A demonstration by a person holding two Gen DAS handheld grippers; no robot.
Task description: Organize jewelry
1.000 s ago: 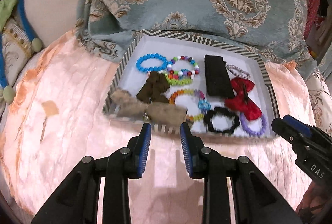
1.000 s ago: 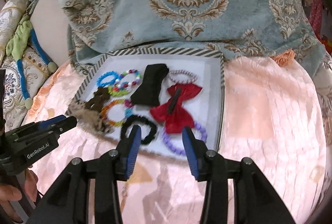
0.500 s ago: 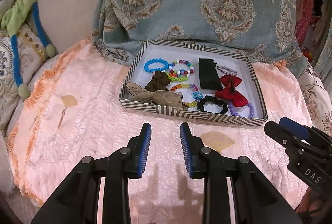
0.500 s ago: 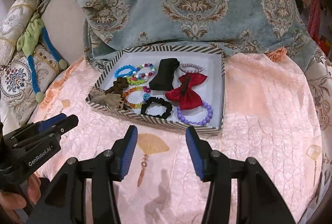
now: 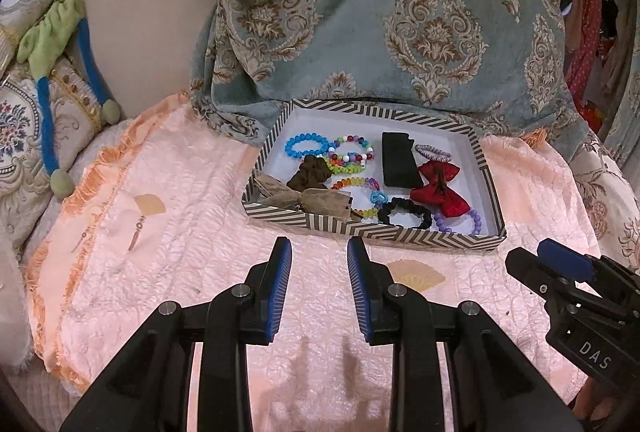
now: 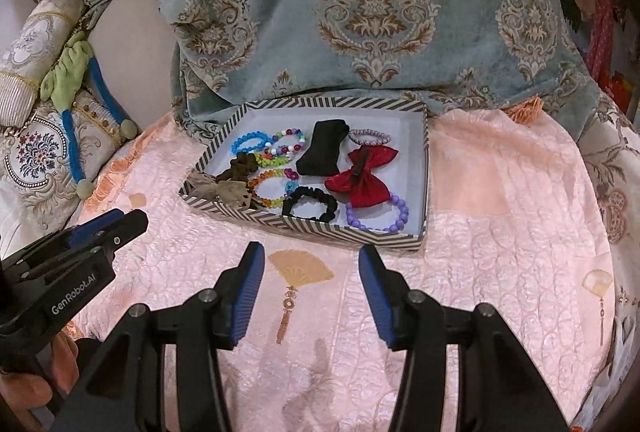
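Observation:
A striped-rim tray sits on a pink bedspread. It holds a blue bead bracelet, multicolour bead bracelets, a brown scrunchie, a tan bow, a black cloth band, a red bow, a black scrunchie and a purple bead bracelet. My left gripper is open and empty, in front of the tray. My right gripper is open and empty, also in front of the tray, and shows at the right of the left wrist view.
A large blue-grey patterned cushion leans behind the tray. Embroidered pillows and a green and blue cord lie at the left. The pink bedspread stretches around the tray. Hanging clothes show at the far right.
Both grippers have pulled back from the tray toward me, so the tray now looks smaller and farther. Both stay open and empty. The tray's contents have not moved.

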